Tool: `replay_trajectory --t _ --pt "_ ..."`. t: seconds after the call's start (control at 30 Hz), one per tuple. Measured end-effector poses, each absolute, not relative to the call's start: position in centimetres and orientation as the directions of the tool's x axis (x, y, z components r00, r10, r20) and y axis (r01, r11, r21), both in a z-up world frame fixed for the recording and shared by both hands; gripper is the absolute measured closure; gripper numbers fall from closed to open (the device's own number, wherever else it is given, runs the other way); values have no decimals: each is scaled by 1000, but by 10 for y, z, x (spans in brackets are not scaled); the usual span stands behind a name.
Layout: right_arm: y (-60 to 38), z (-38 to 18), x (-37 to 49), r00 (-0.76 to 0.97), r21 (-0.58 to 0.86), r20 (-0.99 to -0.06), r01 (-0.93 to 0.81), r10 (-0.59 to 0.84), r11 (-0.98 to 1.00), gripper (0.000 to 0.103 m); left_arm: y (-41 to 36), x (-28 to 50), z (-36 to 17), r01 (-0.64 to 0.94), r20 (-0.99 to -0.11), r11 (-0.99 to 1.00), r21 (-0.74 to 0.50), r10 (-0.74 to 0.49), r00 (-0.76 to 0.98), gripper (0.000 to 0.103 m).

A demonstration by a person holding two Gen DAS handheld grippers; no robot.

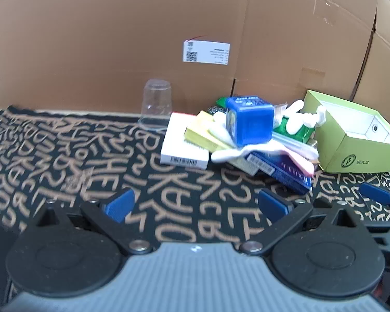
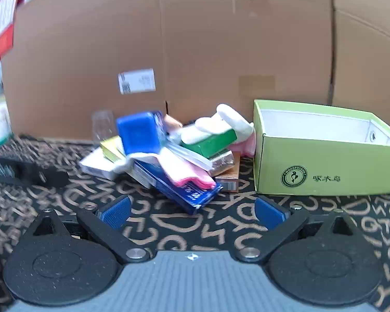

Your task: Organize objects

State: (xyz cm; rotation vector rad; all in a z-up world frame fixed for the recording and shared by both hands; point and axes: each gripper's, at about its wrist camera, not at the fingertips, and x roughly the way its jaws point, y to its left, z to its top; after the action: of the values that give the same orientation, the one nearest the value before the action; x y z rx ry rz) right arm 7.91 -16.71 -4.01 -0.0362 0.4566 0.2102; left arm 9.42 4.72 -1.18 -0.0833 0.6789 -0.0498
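Both grippers hover low over the letter-patterned table cloth (image 1: 65, 156) with jaws spread wide and nothing between them: the left gripper (image 1: 195, 205) faces the pile from its left, the right gripper (image 2: 192, 212) faces it head on.

The pile sits against the cardboard wall, just beside the open green box (image 2: 325, 166), which looks empty. On top rests a blue cube (image 1: 249, 122), tilted; it seems rigid and light, best pinched across two flat opposite faces. Under it lie a white carton (image 1: 182, 148), a long dark blue carton (image 2: 174, 187), a green carton (image 2: 210, 143) and soft white-and-pink cloth (image 2: 189, 174), possibly gloves, which will sag and drag neighbours. The upturned clear plastic cup (image 1: 156, 104) stands apart, thin-walled and easily crushed.
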Motion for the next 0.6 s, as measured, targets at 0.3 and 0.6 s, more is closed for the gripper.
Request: replay_trajectory --t 0.3,0.6 --pt "-158 -59 144 822 -41 -511 -314 250 949 0 24 168 9 196 -576 976 -100 -217 788 0" --pt "-161 -58 139 786 18 -550 -329 284 944 28 -15 224 -10 276 -623 958 -75 -261 737 40"
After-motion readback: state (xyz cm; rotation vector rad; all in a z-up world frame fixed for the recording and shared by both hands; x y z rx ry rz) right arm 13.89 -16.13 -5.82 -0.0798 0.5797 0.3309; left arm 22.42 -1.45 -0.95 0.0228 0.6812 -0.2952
